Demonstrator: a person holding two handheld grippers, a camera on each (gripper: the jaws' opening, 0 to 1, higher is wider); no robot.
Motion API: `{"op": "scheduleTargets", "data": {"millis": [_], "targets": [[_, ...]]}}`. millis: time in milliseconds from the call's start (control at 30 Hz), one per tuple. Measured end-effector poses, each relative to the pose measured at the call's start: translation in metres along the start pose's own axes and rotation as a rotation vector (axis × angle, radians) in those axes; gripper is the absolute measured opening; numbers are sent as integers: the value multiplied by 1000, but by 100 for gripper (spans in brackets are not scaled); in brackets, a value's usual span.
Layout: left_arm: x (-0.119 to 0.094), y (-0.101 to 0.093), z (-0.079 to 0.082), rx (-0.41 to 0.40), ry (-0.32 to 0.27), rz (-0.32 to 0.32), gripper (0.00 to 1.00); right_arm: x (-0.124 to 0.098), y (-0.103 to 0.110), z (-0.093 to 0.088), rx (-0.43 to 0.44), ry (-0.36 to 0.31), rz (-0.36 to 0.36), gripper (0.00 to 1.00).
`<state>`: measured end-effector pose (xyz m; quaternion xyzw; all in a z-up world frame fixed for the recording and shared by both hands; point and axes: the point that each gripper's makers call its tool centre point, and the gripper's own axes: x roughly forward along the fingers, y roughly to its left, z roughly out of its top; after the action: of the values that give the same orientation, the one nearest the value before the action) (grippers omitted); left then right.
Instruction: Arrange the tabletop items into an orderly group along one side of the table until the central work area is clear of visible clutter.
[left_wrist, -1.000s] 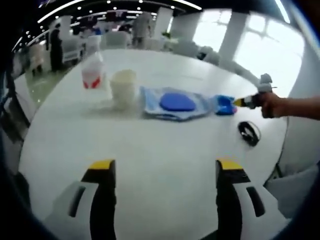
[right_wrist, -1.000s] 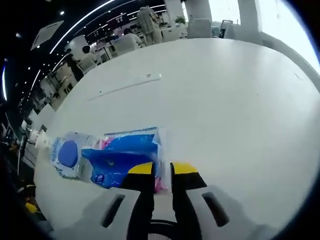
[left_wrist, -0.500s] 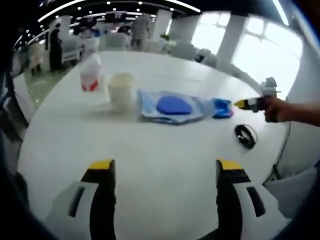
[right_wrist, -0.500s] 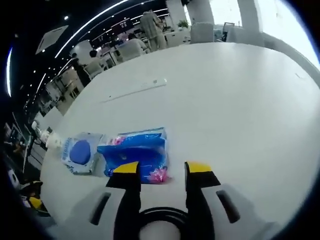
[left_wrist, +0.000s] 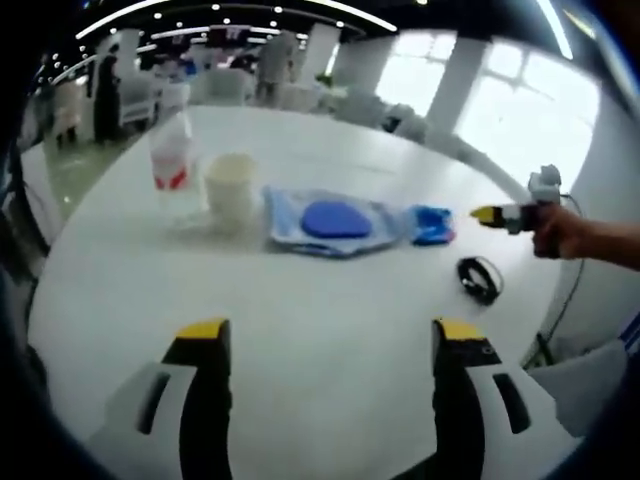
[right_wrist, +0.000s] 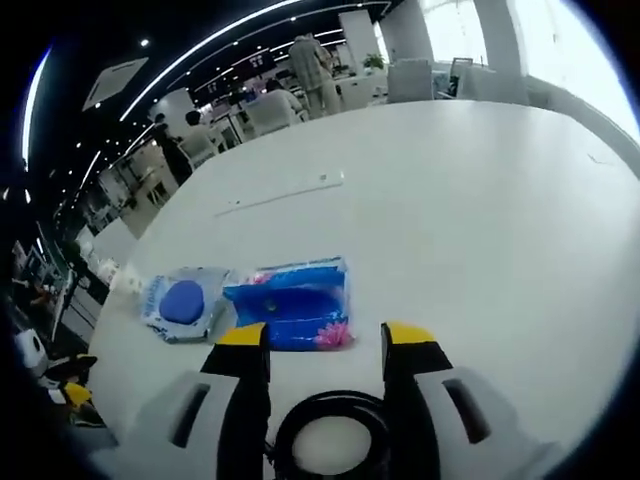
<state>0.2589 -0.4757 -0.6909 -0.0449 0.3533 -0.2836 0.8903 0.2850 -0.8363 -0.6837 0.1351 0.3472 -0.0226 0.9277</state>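
In the left gripper view a row of items lies across the white table (left_wrist: 300, 300): a clear bottle with a red label (left_wrist: 171, 165), a cream cup (left_wrist: 229, 183), a wipes pack with a blue lid (left_wrist: 332, 221) and a blue tissue pack (left_wrist: 431, 224). A black cable coil (left_wrist: 479, 279) lies nearer. My left gripper (left_wrist: 325, 345) stands open over bare table. My right gripper (left_wrist: 492, 214) shows at the right, held by a hand. In the right gripper view my right gripper (right_wrist: 325, 340) is open just short of the tissue pack (right_wrist: 296, 305), beside the wipes pack (right_wrist: 184, 303). The coil (right_wrist: 325, 440) lies between its jaws.
A thin white strip (right_wrist: 285, 190) lies farther out on the table in the right gripper view. Chairs, tables and people fill the room beyond the table's far edge. The table's near edge curves down at the right of the left gripper view, by a cable.
My right gripper has opened, let go of the blue tissue pack and drawn back from it. The pack now lies on the table next to the wipes pack. The left view has shifted slightly.
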Motion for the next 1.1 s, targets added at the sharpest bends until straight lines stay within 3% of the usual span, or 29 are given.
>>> {"op": "scheduleTargets", "data": {"millis": [533,833,1100], "targets": [[-2,-15,5,42,-15,-45,81,-27,8,-24,-17,-32,-3,53],[-5,-13,13,4,-47,-50,83,-43,-4,-37,-8,-39,-16,55],[-8,-19,14,50,-49,-52,83,-62,-7,-48,-6,-67,-30,55]]}}
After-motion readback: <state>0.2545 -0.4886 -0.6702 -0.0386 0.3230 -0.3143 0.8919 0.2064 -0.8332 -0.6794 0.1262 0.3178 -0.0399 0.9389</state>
